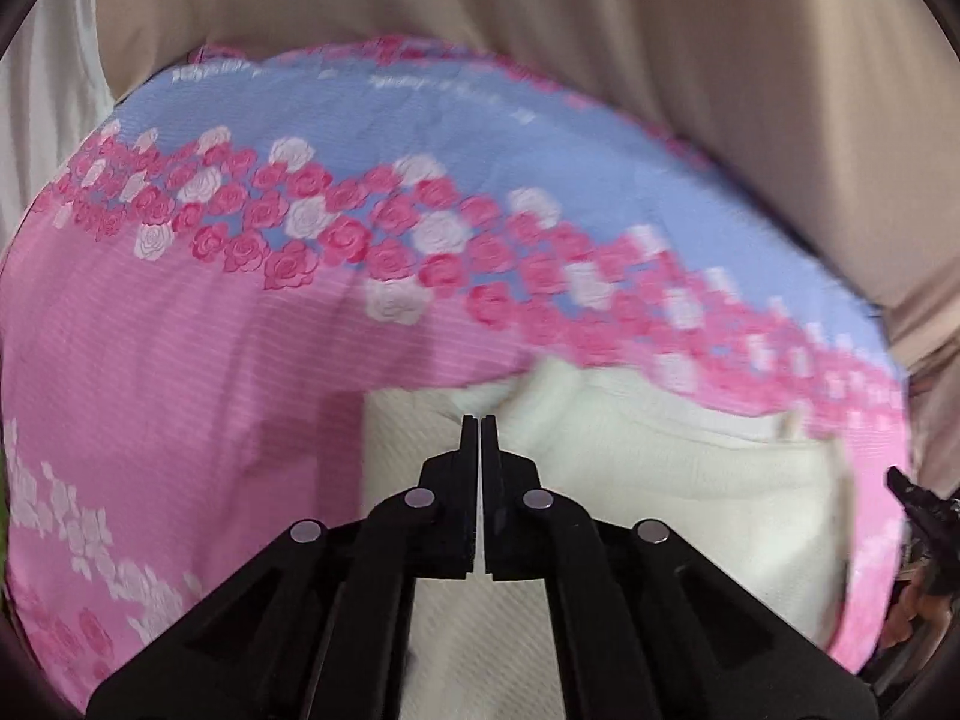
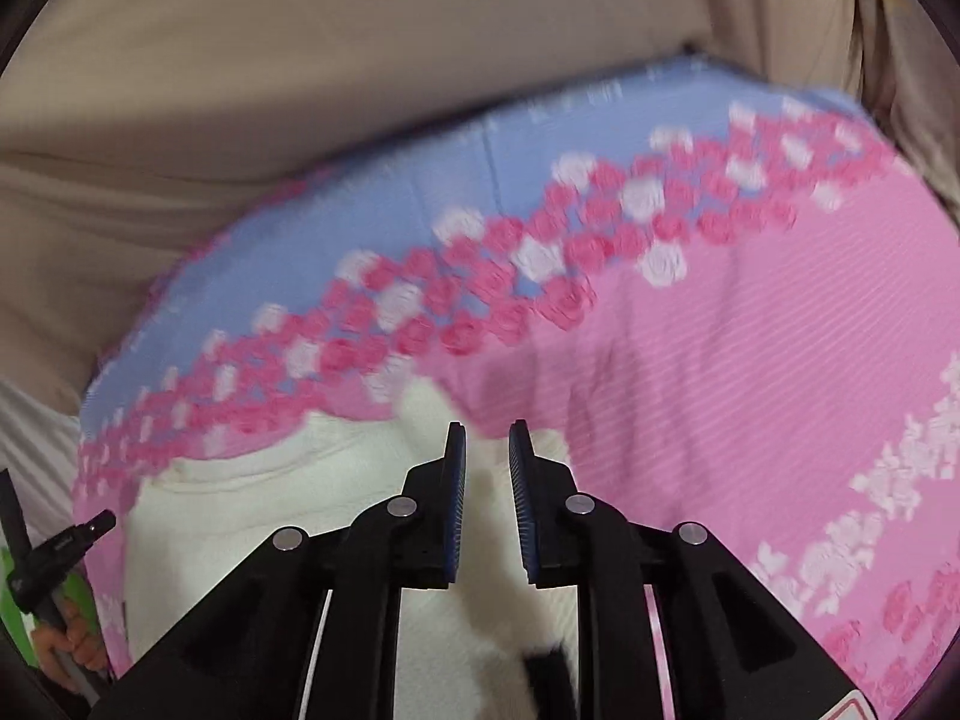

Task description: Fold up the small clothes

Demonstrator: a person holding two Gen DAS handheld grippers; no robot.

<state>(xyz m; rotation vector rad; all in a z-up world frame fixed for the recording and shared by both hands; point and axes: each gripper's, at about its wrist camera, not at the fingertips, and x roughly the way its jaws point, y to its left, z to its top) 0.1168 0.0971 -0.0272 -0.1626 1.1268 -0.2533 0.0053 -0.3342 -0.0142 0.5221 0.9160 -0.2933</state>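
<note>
Beige draped cloth (image 1: 600, 12) backs my pink-and-blue rose-print sheet (image 1: 180, 360), where the cream knit garment (image 1: 690, 480) lies with my left gripper (image 1: 480, 420) pinched shut over it and my right gripper (image 2: 486, 438) parted above it.

Nothing here can be read. The pink and blue sheet (image 1: 180, 360) has a row of white marks along its far blue edge that could be lettering, but they are too small and blurred to make out from either side. At the lower right of the right wrist view, some reddish print on the same sheet is smeared past reading, and a red-edged sticker (image 2: 852, 711) on the claw body shows only its corner.
</note>
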